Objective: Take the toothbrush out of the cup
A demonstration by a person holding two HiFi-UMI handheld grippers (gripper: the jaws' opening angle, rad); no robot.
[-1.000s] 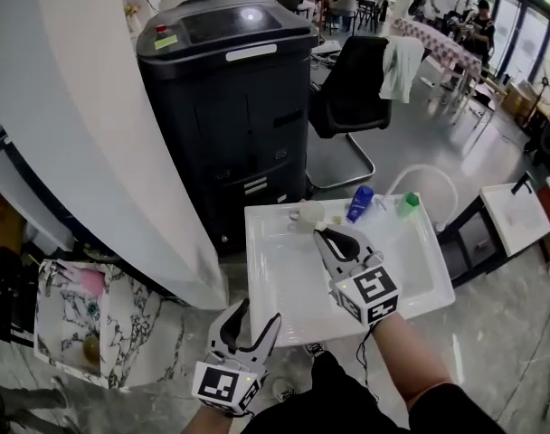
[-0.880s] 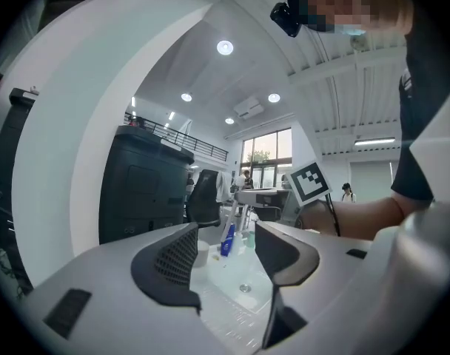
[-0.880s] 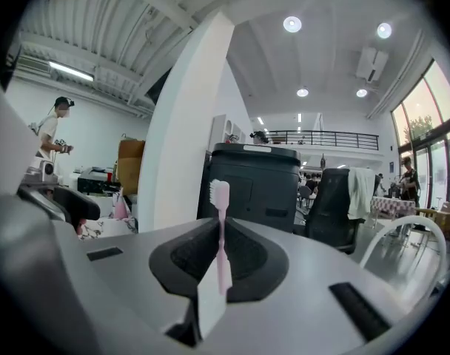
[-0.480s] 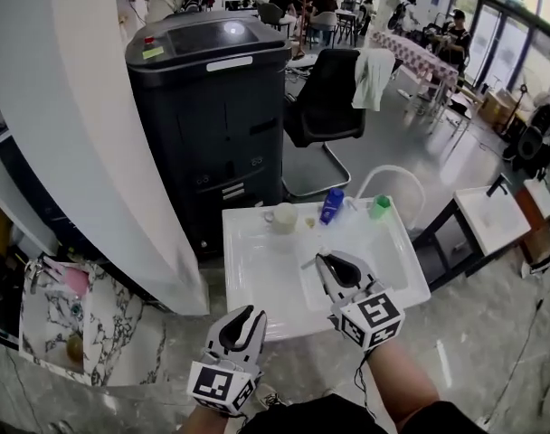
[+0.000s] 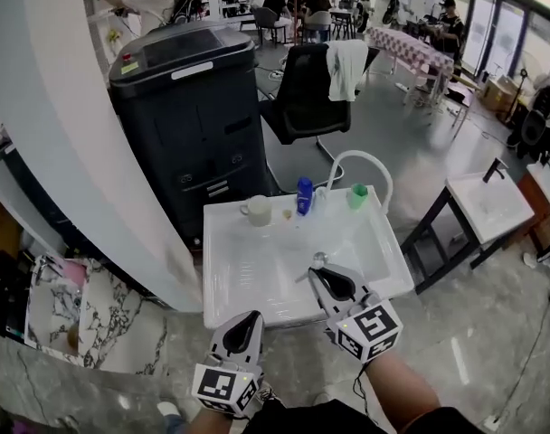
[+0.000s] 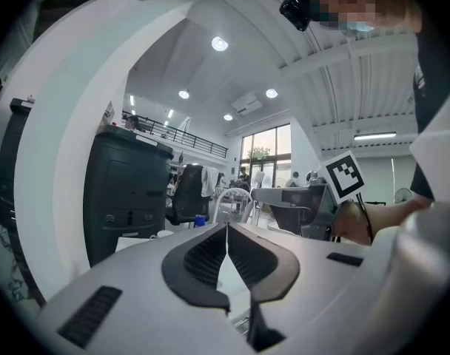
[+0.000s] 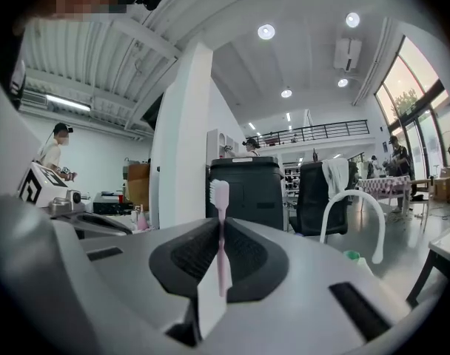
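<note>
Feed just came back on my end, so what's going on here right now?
A person works at the white washbasin with a handheld gripper in each hand. The right gripper is shut on the pink toothbrush, which is already clear of the cream-coloured cup standing at the basin's far edge. The left gripper has just closed its jaws with nothing between them.

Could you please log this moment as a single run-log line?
right gripper: shut on toothbrush, bristles up | left gripper: jaws just closed, empty | cup: on basin, toothbrush out
</note>
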